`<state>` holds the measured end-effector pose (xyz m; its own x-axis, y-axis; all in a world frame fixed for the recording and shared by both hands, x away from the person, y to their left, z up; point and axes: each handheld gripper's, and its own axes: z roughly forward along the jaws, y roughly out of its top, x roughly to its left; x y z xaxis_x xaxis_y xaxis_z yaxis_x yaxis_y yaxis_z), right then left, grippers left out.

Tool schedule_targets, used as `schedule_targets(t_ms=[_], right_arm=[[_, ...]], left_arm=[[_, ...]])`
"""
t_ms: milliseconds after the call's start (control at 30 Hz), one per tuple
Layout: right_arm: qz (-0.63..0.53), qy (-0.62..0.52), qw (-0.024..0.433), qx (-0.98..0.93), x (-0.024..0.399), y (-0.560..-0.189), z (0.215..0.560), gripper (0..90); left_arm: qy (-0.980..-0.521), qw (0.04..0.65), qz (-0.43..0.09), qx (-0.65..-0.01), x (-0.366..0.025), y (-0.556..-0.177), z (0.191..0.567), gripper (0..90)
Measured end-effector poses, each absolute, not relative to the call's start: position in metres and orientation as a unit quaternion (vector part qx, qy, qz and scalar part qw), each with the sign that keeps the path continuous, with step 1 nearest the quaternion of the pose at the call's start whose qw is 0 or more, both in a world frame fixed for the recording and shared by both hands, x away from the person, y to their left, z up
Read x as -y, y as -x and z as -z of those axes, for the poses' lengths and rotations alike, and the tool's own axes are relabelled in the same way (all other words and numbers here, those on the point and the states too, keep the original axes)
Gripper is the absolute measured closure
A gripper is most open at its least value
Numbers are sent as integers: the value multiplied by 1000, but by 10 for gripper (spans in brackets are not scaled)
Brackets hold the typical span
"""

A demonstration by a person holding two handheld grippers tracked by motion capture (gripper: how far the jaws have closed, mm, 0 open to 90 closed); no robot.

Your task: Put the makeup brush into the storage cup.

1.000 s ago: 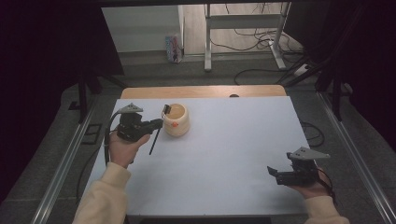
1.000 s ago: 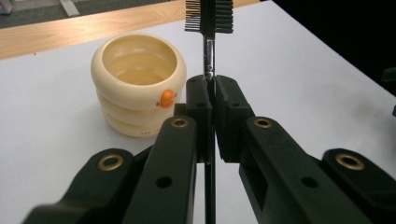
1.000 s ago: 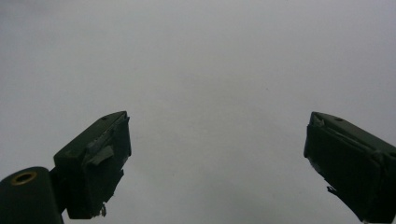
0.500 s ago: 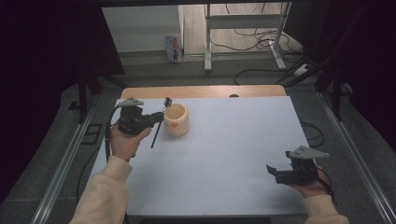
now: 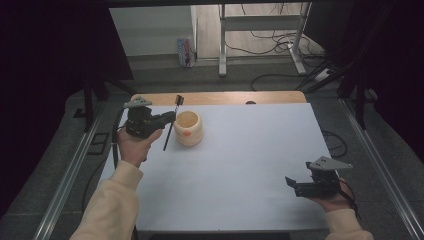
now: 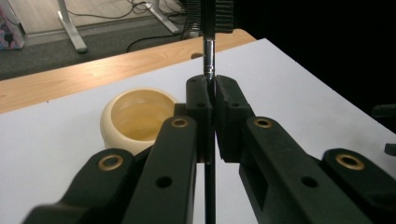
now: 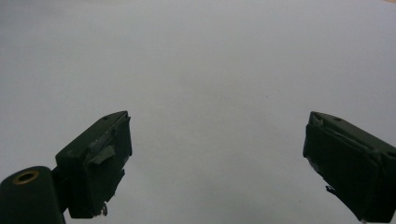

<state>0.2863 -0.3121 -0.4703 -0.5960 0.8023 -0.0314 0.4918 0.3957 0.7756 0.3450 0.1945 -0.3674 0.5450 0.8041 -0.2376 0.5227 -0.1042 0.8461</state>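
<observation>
My left gripper point(image 5: 169, 119) hovers at the table's far left, shut on a thin black brush point(image 5: 171, 125) that stands almost upright, head up, just left of a cream round cup point(image 5: 188, 128). In the left gripper view the jaws of that gripper point(image 6: 211, 91) pinch the brush's handle just below its metal ferrule point(image 6: 208, 56), and the empty cup point(image 6: 135, 116) sits behind them to the left. Low over the near right of the white table point(image 5: 250, 160), my right gripper point(image 5: 291, 184) is open; the right gripper view shows this gripper point(image 7: 217, 140) with jaws wide apart and nothing between them.
A wooden strip point(image 5: 225, 97) runs along the table's far edge. Beyond it, the floor holds metal desk legs point(image 5: 222, 40) and cables. Metal rails point(image 5: 70, 170) flank the table on both sides.
My left gripper has lifted the brush and carried it slightly farther away, so its head now stands higher beside the cup. The right gripper has stayed in place.
</observation>
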Motion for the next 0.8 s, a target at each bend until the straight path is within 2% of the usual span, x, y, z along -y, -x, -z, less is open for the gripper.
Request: schedule_targets(t_ms=[800], right_arm=[[-376,-401,206,-810,313,-287,471,82]], left_arm=[[-718,505,-148,-456,-190,-363,366,861]])
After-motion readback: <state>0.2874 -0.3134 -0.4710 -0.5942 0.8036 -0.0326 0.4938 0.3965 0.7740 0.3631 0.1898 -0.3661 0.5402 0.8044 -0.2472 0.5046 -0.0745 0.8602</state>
